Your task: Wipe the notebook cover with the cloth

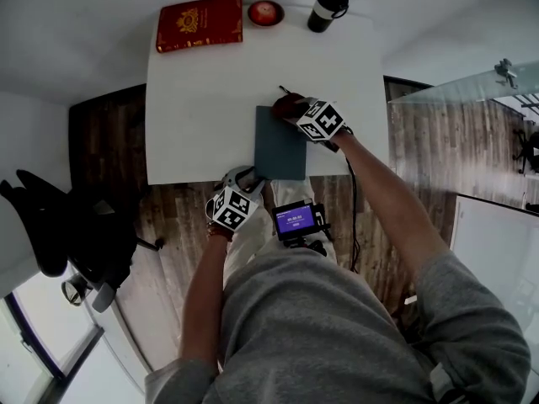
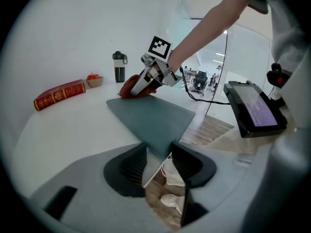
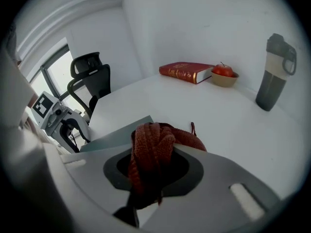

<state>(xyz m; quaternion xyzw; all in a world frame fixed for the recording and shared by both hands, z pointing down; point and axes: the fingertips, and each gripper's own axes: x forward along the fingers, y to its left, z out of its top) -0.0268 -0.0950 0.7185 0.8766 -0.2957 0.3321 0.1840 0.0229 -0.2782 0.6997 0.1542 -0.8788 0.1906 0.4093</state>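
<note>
Currently, the notebook (image 1: 280, 146) lies flat at the near edge of the white worktop (image 1: 202, 99), with its dark teal cover facing up. My left hand-held gripper (image 2: 159, 152) is positioned at that near edge. Its jaws are spread wide, and the near left corner of the notebook sits between them, projecting over the worktop's edge.

My right hand-held gripper (image 3: 153, 166) is pinching the cloth (image 3: 150, 149), a bunched red-brown woven piece. The cloth fills the gap between the jaws and bulges out ahead of them. It is in contact with the notebook at the far right corner, partly on the cover and partly on the worktop just beyond.

Three items are set along the far edge of the worktop, well apart from the notebook. From left to right they are:
- a red book (image 1: 200, 23) lying flat
- a small bowl (image 1: 265, 13) holding a red fruit
- a dark bottle (image 1: 326, 7) standing upright

A black office chair (image 1: 67, 234) stands on the wood floor to the left.
</note>
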